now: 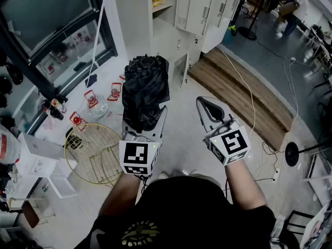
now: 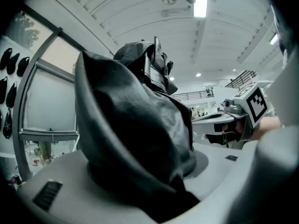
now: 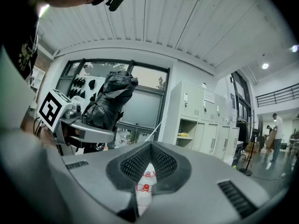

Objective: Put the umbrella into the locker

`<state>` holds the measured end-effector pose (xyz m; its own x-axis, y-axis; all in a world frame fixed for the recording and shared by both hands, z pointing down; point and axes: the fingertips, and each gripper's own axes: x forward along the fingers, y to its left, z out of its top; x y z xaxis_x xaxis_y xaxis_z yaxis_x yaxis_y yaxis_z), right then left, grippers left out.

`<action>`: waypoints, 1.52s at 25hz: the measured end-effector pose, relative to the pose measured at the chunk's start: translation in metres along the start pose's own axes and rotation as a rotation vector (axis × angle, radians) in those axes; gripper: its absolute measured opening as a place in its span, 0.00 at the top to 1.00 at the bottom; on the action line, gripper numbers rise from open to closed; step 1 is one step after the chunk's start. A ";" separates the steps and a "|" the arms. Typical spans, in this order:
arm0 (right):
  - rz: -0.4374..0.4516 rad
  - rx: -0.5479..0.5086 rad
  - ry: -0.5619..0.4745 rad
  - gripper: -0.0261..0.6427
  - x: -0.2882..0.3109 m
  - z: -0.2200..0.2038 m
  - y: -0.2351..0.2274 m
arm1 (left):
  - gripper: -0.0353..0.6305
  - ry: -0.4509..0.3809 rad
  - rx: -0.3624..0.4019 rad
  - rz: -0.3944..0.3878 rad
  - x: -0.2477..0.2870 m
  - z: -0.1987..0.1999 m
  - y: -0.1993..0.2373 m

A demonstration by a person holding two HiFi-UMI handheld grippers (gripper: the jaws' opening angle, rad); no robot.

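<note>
Umbrella, black, folded, clamped between jaws of left gripper. Long axis laid along jaws, far end pointed forward toward lockers. Right gripper held just beside left one, jaws closed, nothing gripped. Bare floor seen ahead of both grippers up to lockers' base. Wire rack lying on floor left of left gripper.

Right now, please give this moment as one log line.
left gripper: shut on umbrella | right gripper: shut, empty | locker: ahead, umbrella not inside

Umbrella handle hidden (inside L gripper).
</note>
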<state>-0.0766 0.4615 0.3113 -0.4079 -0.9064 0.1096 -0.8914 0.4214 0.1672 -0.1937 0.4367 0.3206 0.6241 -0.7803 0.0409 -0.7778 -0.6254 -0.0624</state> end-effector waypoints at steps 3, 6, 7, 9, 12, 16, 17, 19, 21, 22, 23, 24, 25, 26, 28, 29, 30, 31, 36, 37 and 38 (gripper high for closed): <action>-0.012 -0.010 -0.010 0.92 0.006 0.001 -0.002 | 0.54 0.005 -0.007 0.007 0.002 -0.003 0.009; -0.023 0.005 -0.009 0.92 0.008 -0.005 -0.011 | 0.54 0.006 -0.002 0.012 0.010 -0.006 0.012; -0.026 0.009 -0.010 0.92 0.010 -0.007 -0.015 | 0.54 0.007 0.002 0.014 0.013 -0.007 0.012; -0.027 0.012 -0.011 0.92 0.014 -0.012 -0.020 | 0.54 0.010 0.009 0.017 0.019 -0.010 0.013; -0.016 0.006 0.013 0.92 0.024 -0.017 -0.027 | 0.54 0.018 0.012 0.023 0.031 -0.015 0.016; -0.016 0.027 0.035 0.92 0.041 -0.029 -0.052 | 0.55 0.042 0.037 0.039 0.062 -0.018 0.018; -0.016 0.033 0.015 0.92 0.046 -0.032 -0.060 | 0.55 0.046 0.041 0.039 0.071 -0.020 0.018; -0.019 0.041 -0.014 0.92 0.056 -0.037 -0.077 | 0.55 0.049 0.045 0.034 0.088 -0.023 0.018; -0.024 0.057 -0.020 0.92 0.067 -0.041 -0.095 | 0.55 0.041 0.047 0.036 0.107 -0.023 0.021; -0.022 0.062 -0.019 0.92 0.073 -0.042 -0.103 | 0.55 0.037 0.048 0.038 0.117 -0.022 0.023; -0.017 0.064 -0.018 0.92 0.078 -0.043 -0.109 | 0.55 0.036 0.049 0.039 0.125 -0.021 0.024; -0.010 0.061 -0.017 0.92 0.083 -0.044 -0.113 | 0.55 0.035 0.048 0.039 0.131 -0.021 0.025; -0.005 0.057 -0.017 0.92 0.087 -0.046 -0.115 | 0.55 0.033 0.047 0.040 0.136 -0.022 0.025; -0.001 0.054 -0.018 0.92 0.091 -0.048 -0.118 | 0.55 0.030 0.046 0.040 0.141 -0.024 0.026; 0.005 0.050 -0.022 0.92 0.101 -0.051 -0.124 | 0.55 0.027 0.044 0.046 0.151 -0.028 0.031; 0.010 0.049 -0.024 0.92 0.107 -0.051 -0.128 | 0.55 0.027 0.043 0.051 0.157 -0.029 0.034; 0.016 0.048 -0.024 0.92 0.113 -0.051 -0.133 | 0.55 0.030 0.041 0.057 0.163 -0.029 0.038; 0.022 0.047 -0.024 0.92 0.118 -0.050 -0.137 | 0.55 0.033 0.038 0.063 0.170 -0.029 0.041; 0.046 0.054 -0.018 0.92 0.141 -0.051 -0.156 | 0.55 0.053 0.023 0.093 0.195 -0.032 0.056; 0.052 0.055 -0.019 0.92 0.145 -0.051 -0.159 | 0.55 0.057 0.021 0.100 0.198 -0.033 0.059; 0.057 0.056 -0.020 0.92 0.149 -0.050 -0.161 | 0.55 0.059 0.020 0.107 0.201 -0.033 0.061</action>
<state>0.0167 0.2603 0.3498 -0.4615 -0.8817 0.0977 -0.8760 0.4703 0.1065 -0.1183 0.2410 0.3582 0.5316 -0.8421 0.0915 -0.8378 -0.5386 -0.0891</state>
